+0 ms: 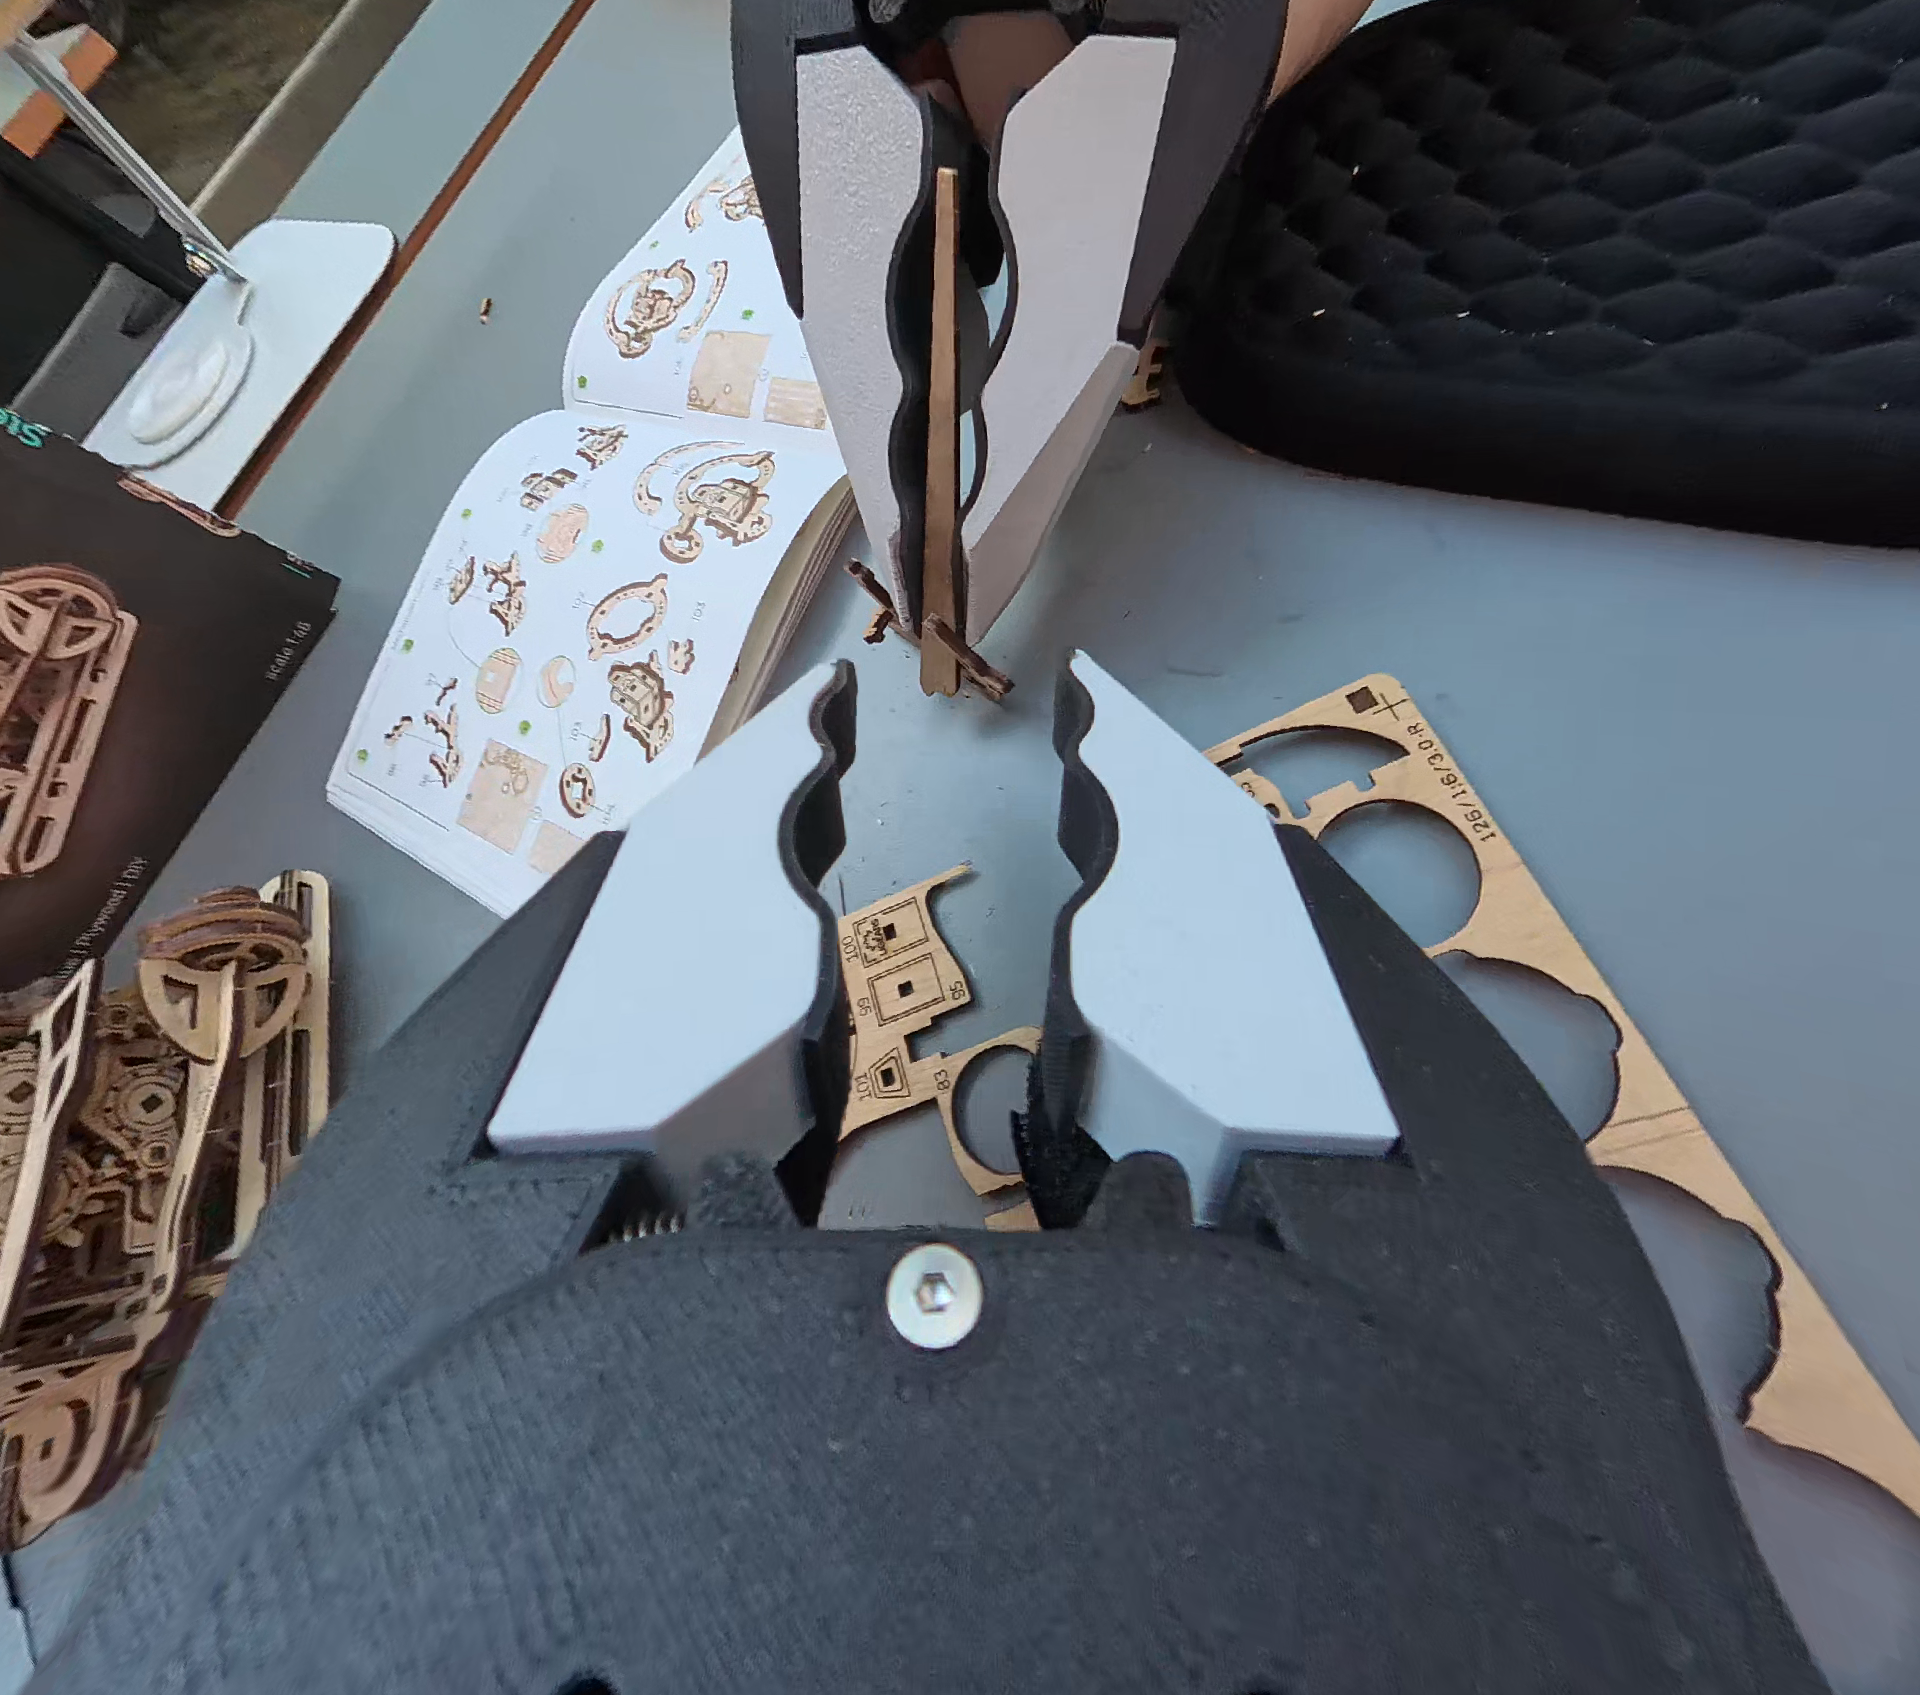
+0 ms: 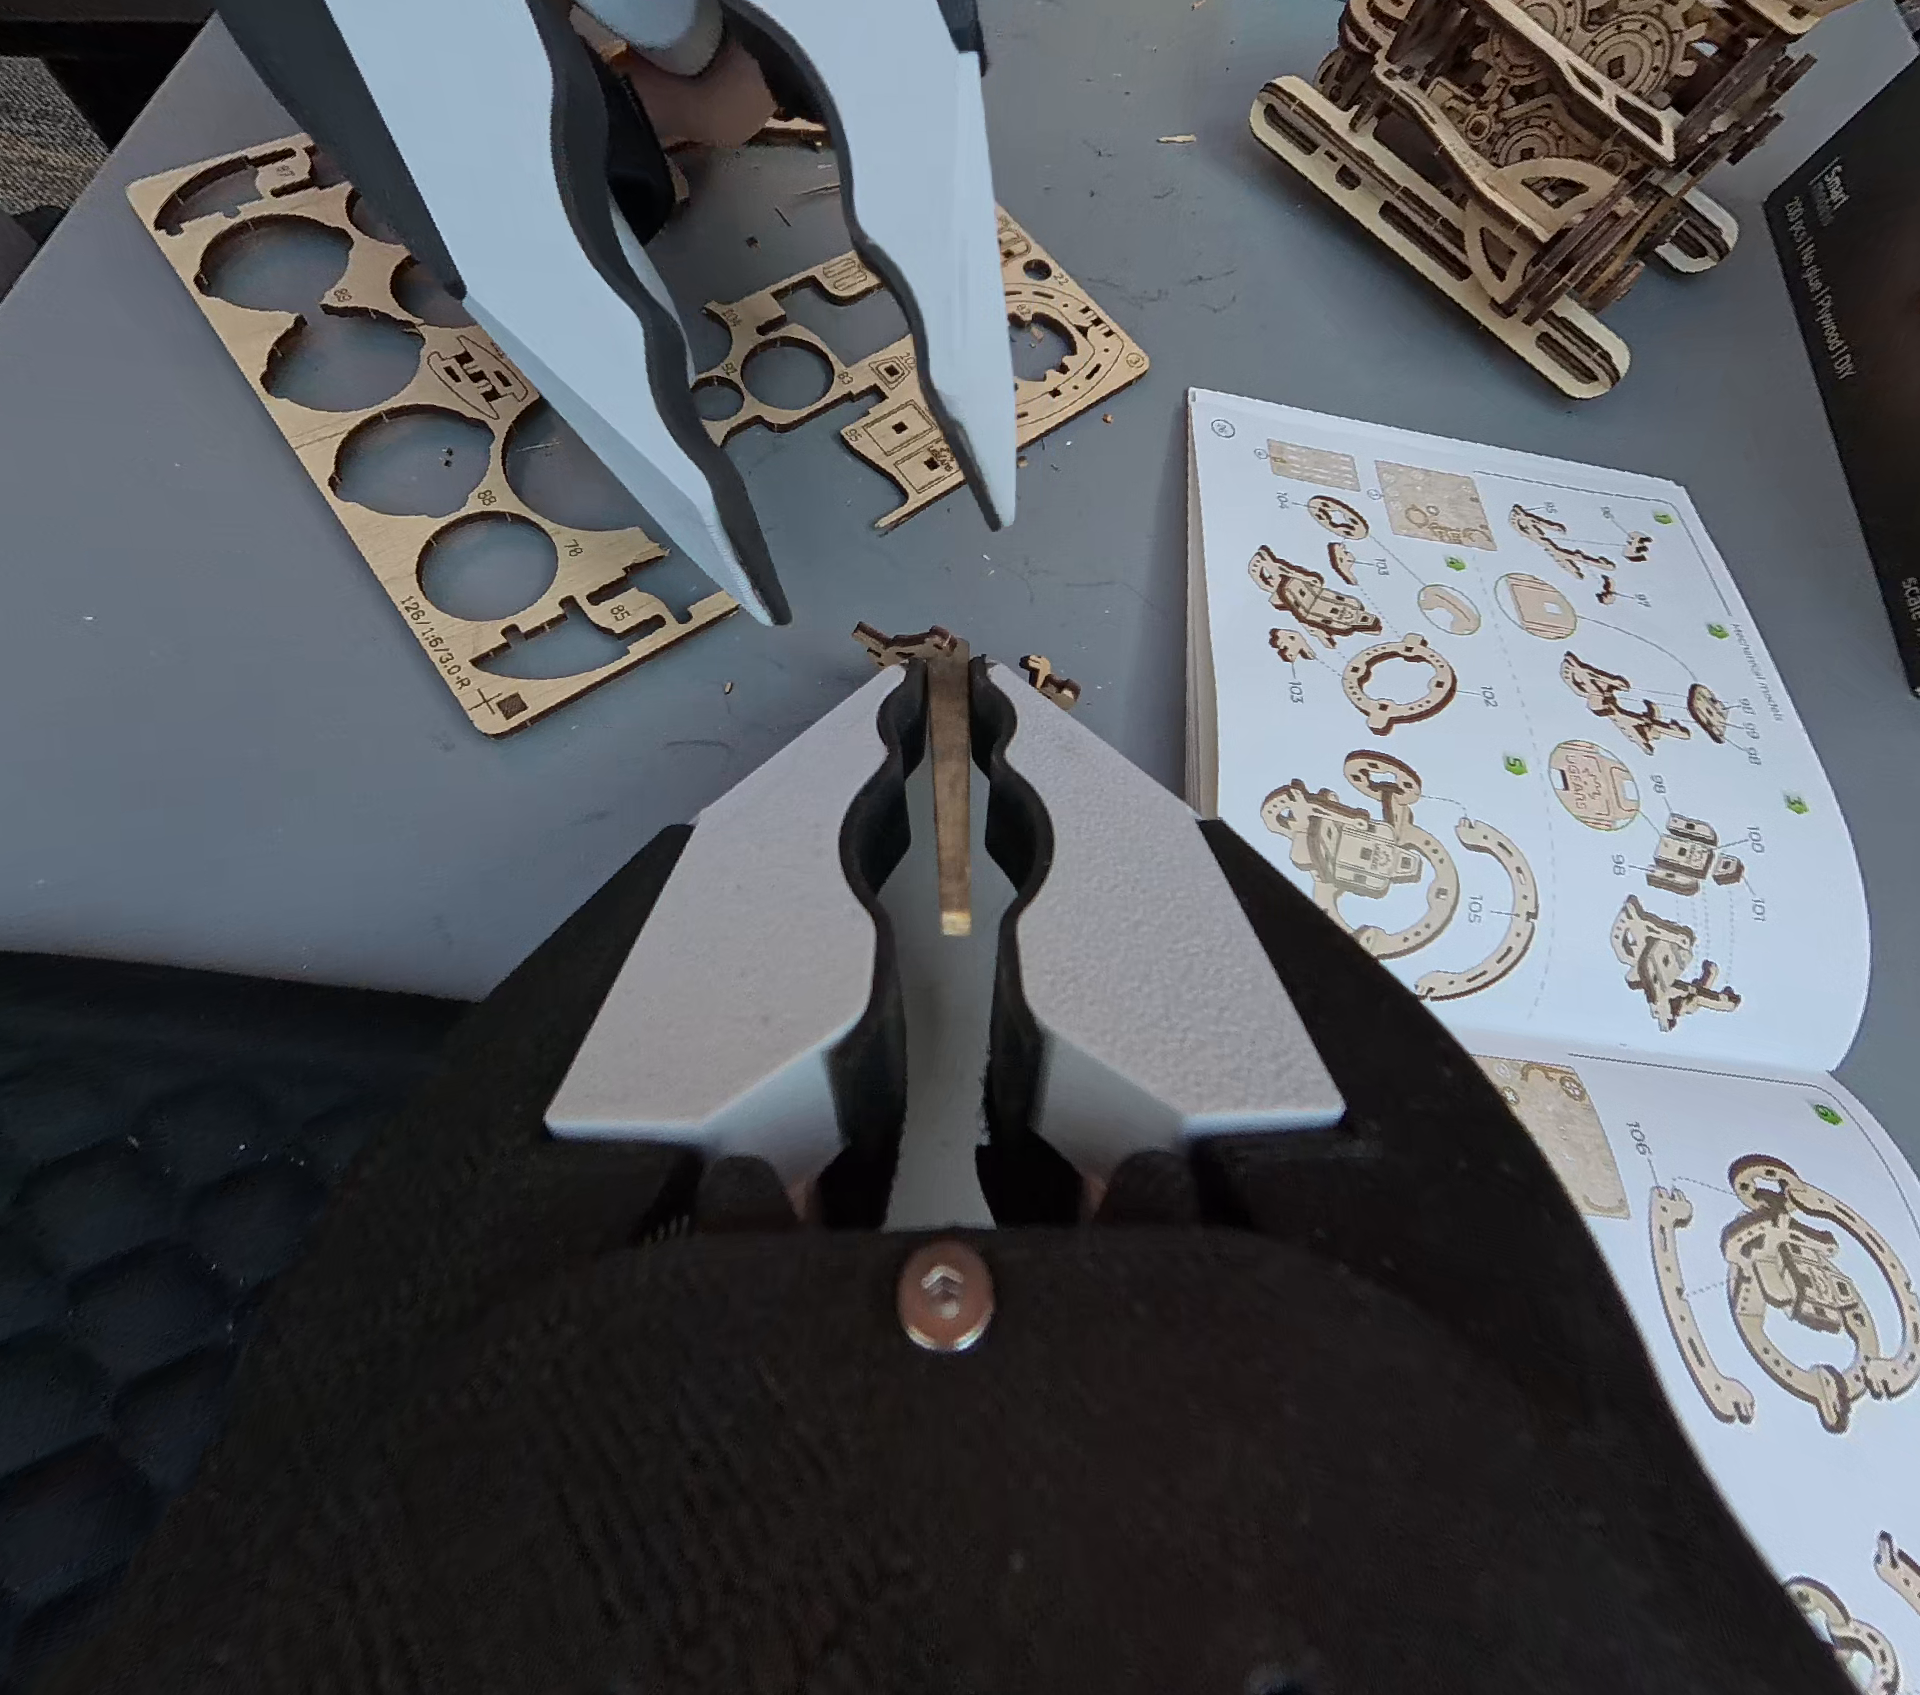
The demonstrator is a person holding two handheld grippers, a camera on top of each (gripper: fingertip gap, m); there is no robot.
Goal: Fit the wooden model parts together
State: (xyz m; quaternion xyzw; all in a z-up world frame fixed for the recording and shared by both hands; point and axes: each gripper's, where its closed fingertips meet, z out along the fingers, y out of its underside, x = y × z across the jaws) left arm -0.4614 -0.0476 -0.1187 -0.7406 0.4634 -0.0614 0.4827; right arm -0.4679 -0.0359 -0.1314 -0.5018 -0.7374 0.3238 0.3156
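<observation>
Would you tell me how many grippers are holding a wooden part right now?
1: the right gripper clamps a flat wooden strip; the left gripper, facing it, is open and empty.

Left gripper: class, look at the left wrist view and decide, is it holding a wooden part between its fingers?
No. The left gripper is open with only grey table showing between its fingers; the right gripper clamps the flat wooden part.
</observation>
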